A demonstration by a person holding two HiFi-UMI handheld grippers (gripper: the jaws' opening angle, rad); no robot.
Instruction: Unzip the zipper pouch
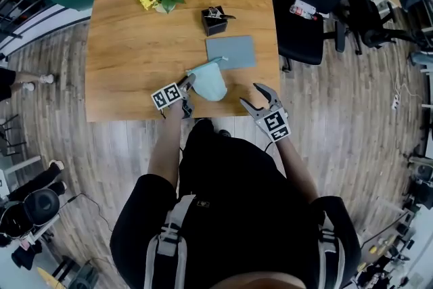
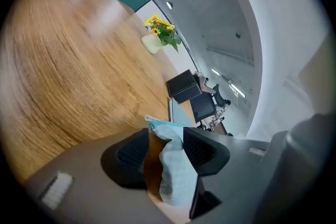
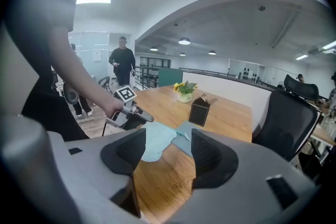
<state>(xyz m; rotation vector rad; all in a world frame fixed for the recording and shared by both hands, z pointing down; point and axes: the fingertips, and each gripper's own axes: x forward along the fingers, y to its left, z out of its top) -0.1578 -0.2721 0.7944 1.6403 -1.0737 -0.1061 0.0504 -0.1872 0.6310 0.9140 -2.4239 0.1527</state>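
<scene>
Zipper pouch (image 1: 208, 83): soft pale-teal fabric, rumpled, near the front edge of the wooden table (image 1: 135, 44).
Left gripper (image 1: 189, 93): jaws spread, pouch's edge between them, not pinched.
Right gripper (image 1: 252, 95): jaws spread, empty, past the table edge.

The pale blue pouch (image 2: 170, 173) sits between the left gripper's (image 2: 167, 140) parted jaws.

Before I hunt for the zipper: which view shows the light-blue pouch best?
The head view: the whole pouch lies in sight on the table. The left gripper view shows only one bunched end between its jaws; the right gripper view has part of it hidden behind its jaws.
</scene>
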